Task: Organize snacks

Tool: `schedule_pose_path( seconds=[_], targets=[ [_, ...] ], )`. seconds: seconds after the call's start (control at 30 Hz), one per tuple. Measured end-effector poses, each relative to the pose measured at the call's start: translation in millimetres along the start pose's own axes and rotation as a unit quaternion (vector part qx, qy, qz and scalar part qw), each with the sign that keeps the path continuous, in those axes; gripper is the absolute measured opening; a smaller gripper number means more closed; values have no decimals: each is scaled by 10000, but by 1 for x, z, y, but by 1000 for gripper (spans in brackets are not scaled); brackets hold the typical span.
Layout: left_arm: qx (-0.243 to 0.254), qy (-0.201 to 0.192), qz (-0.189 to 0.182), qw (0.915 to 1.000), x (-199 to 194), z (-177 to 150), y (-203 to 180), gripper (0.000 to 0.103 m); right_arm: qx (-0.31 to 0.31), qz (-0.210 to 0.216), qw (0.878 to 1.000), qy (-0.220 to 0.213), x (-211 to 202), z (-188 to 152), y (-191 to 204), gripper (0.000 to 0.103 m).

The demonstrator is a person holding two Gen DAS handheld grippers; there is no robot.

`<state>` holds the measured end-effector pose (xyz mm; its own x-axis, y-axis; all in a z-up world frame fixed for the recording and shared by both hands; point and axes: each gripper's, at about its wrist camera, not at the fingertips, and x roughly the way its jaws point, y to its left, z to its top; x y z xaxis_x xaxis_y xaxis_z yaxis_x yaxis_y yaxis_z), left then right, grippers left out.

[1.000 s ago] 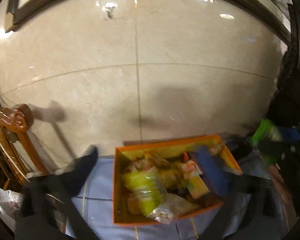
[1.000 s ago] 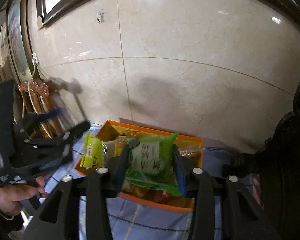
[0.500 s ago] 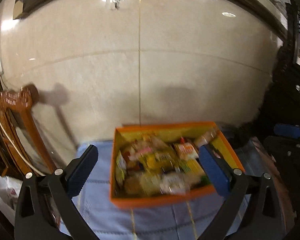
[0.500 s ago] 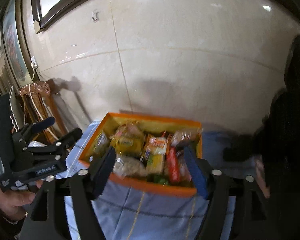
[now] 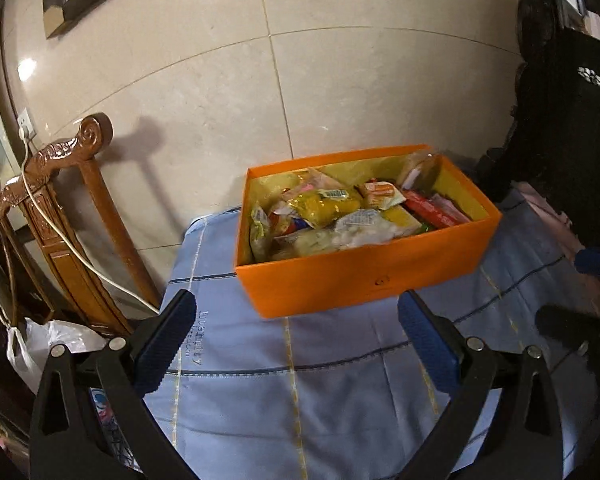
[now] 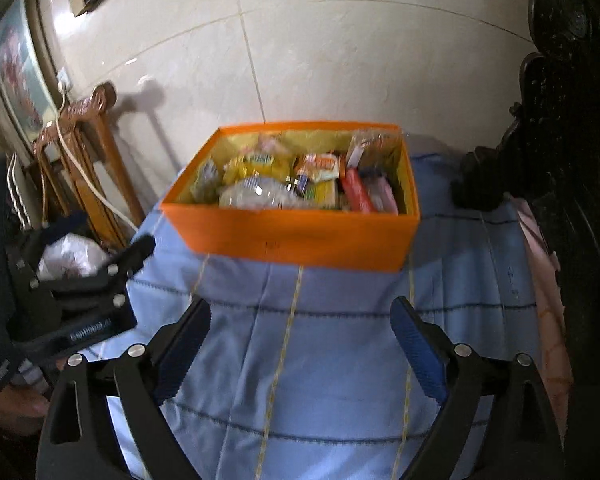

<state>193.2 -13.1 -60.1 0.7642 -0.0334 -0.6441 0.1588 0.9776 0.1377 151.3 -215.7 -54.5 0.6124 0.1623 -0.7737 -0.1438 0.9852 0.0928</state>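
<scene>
Right gripper [image 6: 300,340]: jaws just opened wide, nothing held between them. Left gripper [image 5: 296,328]: spread wide, likewise empty. Both are held above blue cloth [image 6: 340,360]; orange box [image 6: 300,240] of snacks [image 6: 292,188] is set just beyond, near wall

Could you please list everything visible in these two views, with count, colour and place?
open cardboard box: one, orange, on the cloth near the wall
packaged snacks: many, yellow, red, clear, pink, inside the box
quilted cloth: one, light blue, covering the surface
carved wooden chair: one, brown, beside the wall
power cable: one, white, draped over the chair
plastic bag: one, white, low beside the chair
left tongs: black with blue pads, open, empty
right tongs: same, jaws just opened wider, empty
</scene>
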Motion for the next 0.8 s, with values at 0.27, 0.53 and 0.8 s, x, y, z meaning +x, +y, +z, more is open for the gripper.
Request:
schedule_pose_path(
  seconds=[0.27,0.53,0.8],
  targets=[
    [-47,-46,16,10000,-34,10,-8,99,-86,2,9999,-111,-23,-17,5,91],
    [-448,-75,-405,9981,-72,5,-3,99,-113,42,9998,-148,-56,-39,14,91],
    [-305,41,-256,9992,-125,-3,-14,99,99,-286,9985,-457,-103,-45,16,94]
  ],
)
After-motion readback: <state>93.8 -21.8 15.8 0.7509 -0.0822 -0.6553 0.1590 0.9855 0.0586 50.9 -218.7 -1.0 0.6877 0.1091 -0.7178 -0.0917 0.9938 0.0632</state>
